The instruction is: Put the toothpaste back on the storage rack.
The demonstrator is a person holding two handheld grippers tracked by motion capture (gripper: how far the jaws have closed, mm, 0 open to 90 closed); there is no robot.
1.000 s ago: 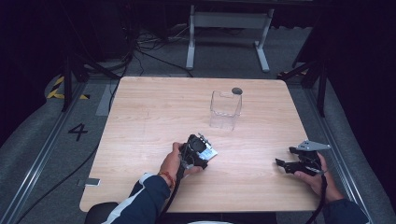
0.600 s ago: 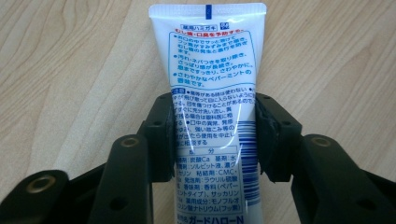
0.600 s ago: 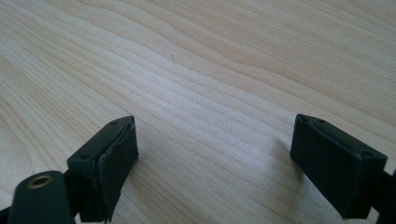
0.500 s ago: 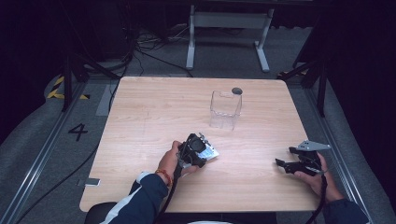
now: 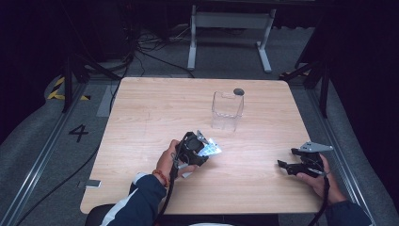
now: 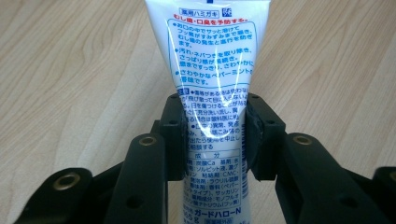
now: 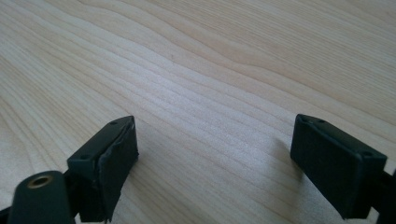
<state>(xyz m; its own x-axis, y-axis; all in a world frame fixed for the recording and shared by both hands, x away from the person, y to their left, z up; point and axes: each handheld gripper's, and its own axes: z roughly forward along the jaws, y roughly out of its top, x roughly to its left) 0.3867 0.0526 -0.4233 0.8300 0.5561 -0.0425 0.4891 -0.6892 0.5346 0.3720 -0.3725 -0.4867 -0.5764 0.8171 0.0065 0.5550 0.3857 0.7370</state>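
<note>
wooden table (image 5: pixel 155 113) | left gripper (image 6: pixel 212 128) clamps toothpaste tube (image 6: pixel 212 70) | right gripper (image 7: pixel 212 154) spread wide, holding nothing

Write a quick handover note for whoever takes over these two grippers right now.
Left gripper: shut on the toothpaste tube, pads clamping its printed body partway along, just above the wooden table.
Right gripper: open, holding nothing, low over bare table at the near right.
Clear plastic container: upright near the far middle, apart from both grippers, nothing visible inside; a small dark round thing lies just behind it.
Done: tube gripped.
Left: probably carry the tube to the container and let go; the right gripper is free to steady the container.
</note>
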